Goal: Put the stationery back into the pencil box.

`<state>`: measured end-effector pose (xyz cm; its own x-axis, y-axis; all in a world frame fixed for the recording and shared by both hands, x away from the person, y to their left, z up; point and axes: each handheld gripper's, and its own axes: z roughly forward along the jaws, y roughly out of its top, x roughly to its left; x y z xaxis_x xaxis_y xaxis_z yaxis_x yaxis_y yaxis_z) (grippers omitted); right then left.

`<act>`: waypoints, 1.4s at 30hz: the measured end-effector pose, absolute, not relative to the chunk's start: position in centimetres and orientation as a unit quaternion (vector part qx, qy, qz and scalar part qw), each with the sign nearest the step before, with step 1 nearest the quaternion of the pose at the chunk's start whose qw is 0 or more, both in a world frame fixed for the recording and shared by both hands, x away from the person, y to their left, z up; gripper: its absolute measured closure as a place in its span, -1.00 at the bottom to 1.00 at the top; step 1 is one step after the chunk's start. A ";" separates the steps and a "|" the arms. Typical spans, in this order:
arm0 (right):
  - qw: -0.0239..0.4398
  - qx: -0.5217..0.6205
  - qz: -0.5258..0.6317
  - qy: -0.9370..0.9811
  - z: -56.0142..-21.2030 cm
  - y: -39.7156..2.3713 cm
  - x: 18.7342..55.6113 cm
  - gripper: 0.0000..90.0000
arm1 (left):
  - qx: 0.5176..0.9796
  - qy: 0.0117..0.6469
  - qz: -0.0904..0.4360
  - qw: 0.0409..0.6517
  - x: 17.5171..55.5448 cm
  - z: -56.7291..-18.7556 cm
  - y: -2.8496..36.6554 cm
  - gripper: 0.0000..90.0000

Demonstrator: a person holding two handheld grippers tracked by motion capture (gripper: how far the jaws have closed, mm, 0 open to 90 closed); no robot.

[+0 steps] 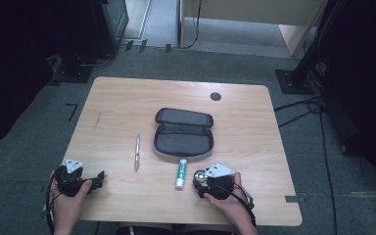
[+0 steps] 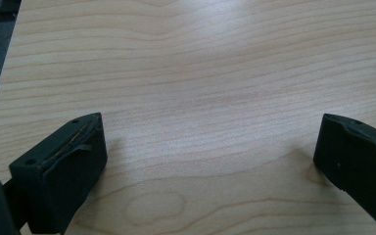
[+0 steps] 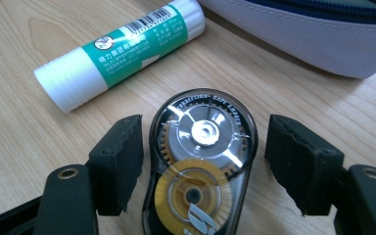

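Your left gripper (image 1: 99, 177) sits wide apart over bare table (image 2: 200, 73), holding nothing. Your right gripper (image 3: 203, 156) brackets the correction tape dispenser (image 3: 203, 161), jaws parted, gaps on both sides. Close off-centre and that smooth, rounded shell could squirt forward into the glue stick (image 3: 122, 49) or the open pencil case (image 3: 323, 44) just beyond.

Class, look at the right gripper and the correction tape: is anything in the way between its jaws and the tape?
Nothing visible. The tape lies on the table between the open jaws of the right gripper, a small gap on each side. The glue stick lies apart, beyond the jaws.
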<state>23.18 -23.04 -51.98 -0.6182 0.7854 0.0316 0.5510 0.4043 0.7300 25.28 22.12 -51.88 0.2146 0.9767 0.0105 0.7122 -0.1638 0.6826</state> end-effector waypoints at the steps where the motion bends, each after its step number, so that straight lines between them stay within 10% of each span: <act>1: 0.162 0.405 0.366 0.822 -52.0 -23.1 23.2 -0.33 | 0.726 0.581 0.234 0.283 25.3 -51.9 22.1 -1.00; 42: 0.168 0.419 0.405 0.795 -51.3 -24.1 22.8 -0.08 | 0.726 0.581 0.234 0.283 25.3 -51.9 22.1 -1.00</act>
